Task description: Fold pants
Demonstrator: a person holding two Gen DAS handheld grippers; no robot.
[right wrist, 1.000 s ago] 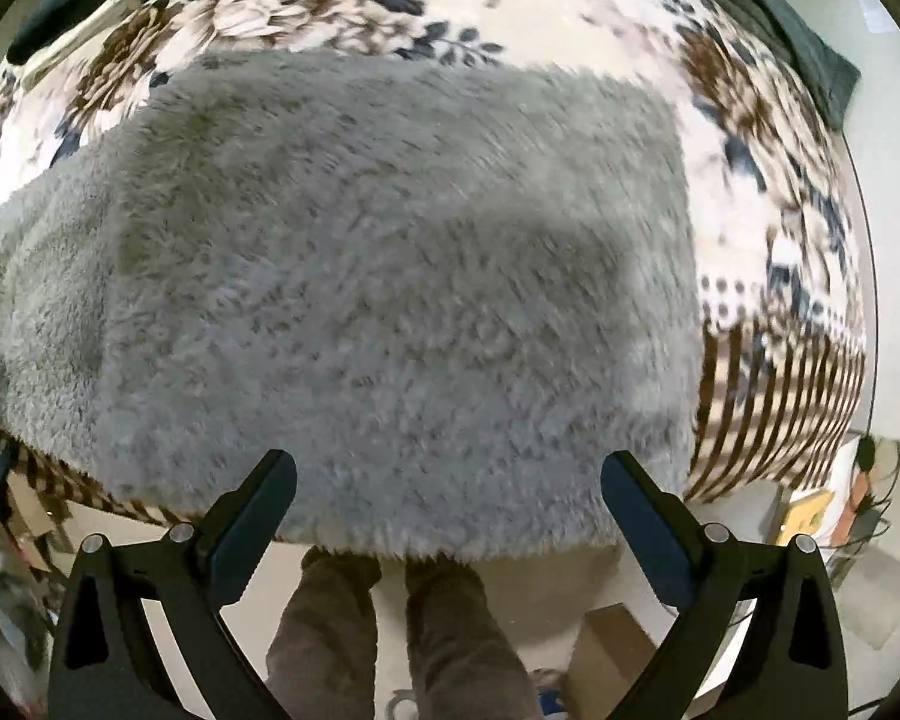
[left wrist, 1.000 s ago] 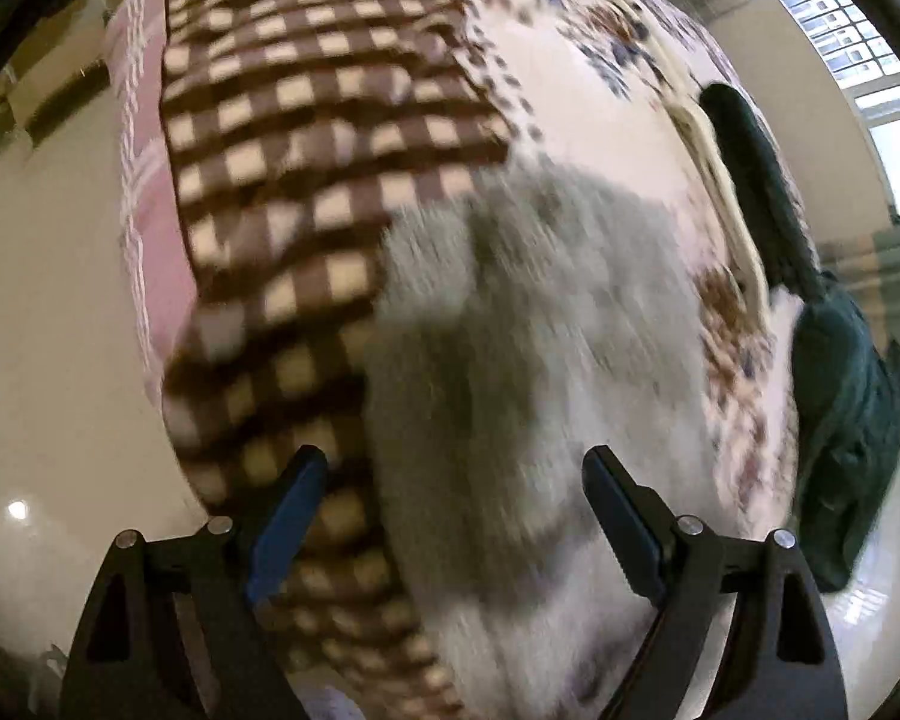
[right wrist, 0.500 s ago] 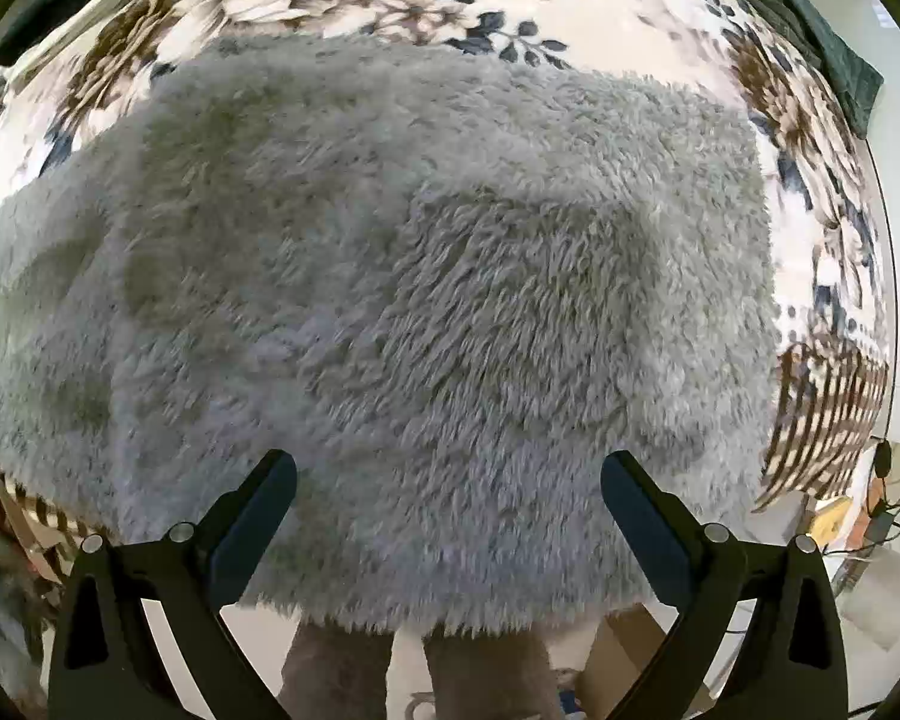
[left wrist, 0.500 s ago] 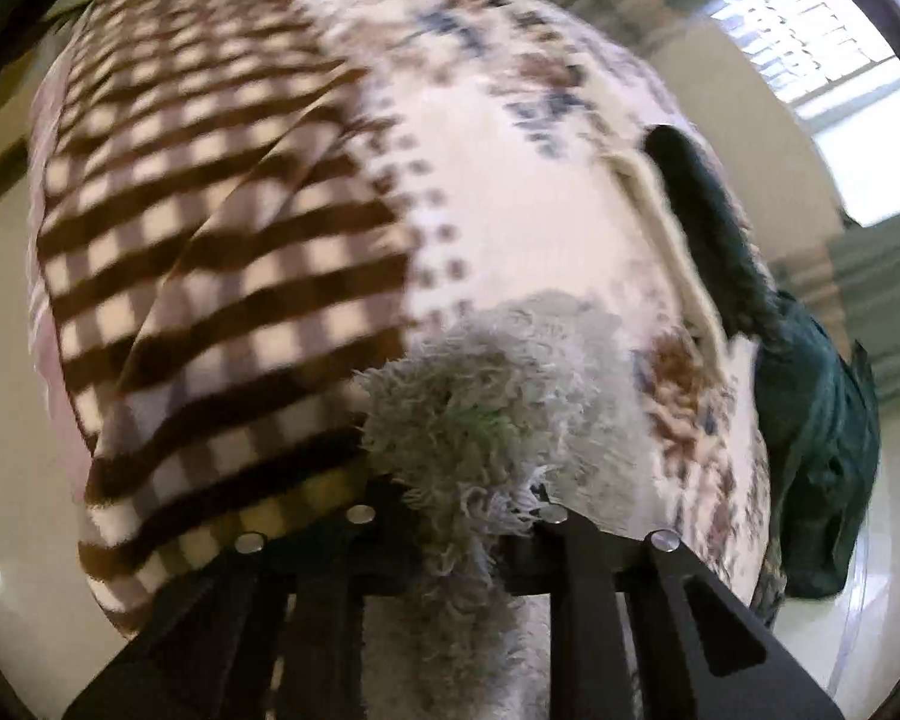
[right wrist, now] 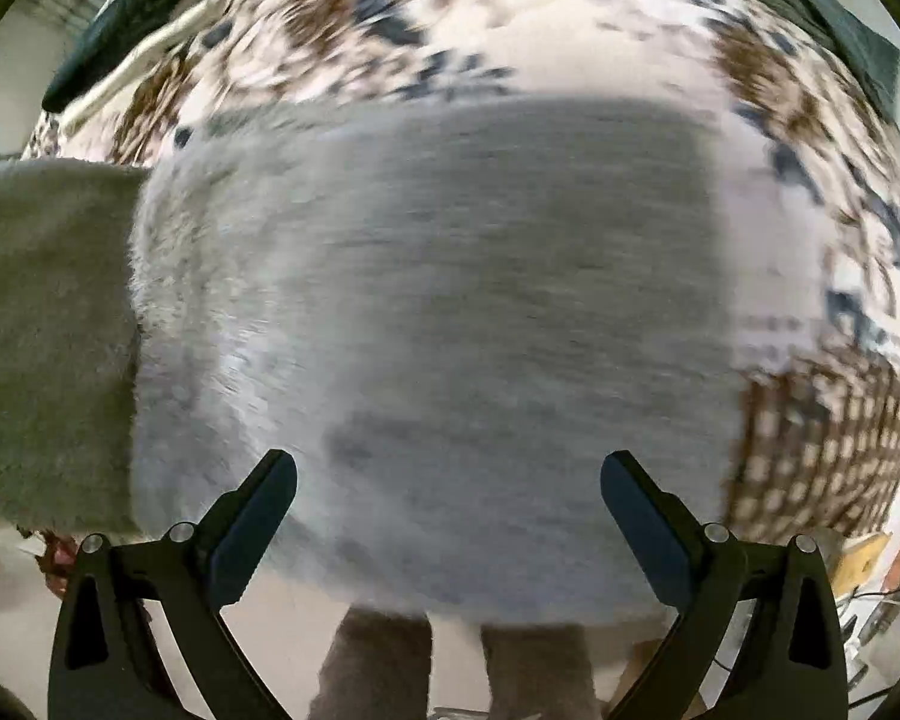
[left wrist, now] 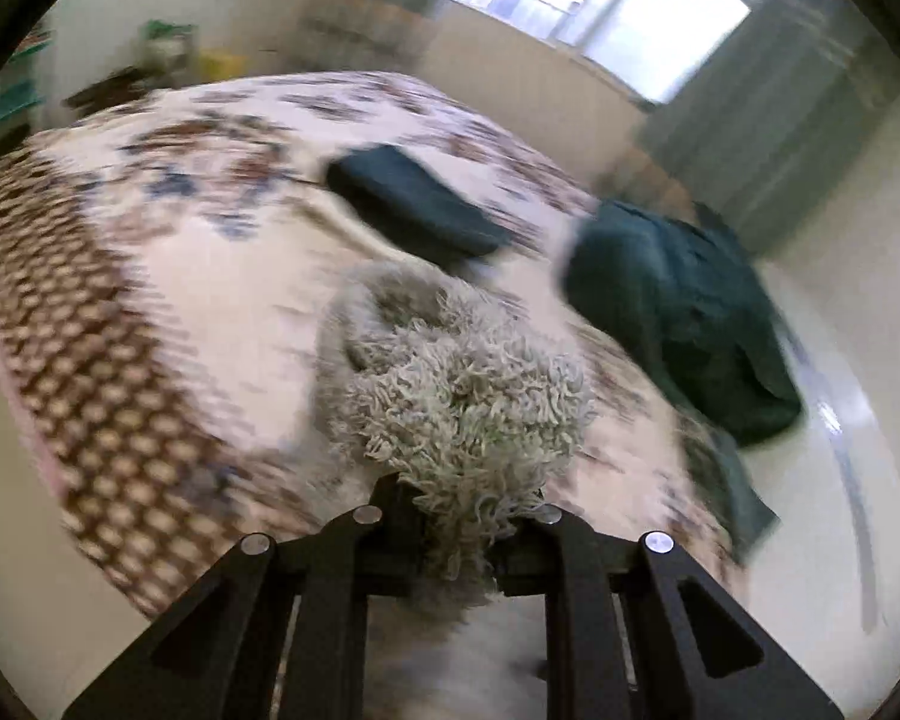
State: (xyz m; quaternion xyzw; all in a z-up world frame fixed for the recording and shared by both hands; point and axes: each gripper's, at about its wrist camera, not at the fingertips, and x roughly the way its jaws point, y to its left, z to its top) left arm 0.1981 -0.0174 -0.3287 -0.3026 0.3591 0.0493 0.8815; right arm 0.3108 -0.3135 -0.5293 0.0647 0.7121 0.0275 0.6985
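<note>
The grey fluffy pants lie spread on the floral bed cover and fill the right wrist view. A lifted part of them rises at the left edge. My left gripper is shut on a bunched end of the pants and holds it above the bed. My right gripper is open and empty, hovering over the near edge of the pants.
Dark green clothes lie on the bed and at its far right edge. The bed cover has a brown checked border. The person's legs stand at the bed's near side. A window is behind.
My left gripper closed on the pants' end, then lifted it and tilted up toward the window. The right gripper stayed open above the pants, which shifted beneath it.
</note>
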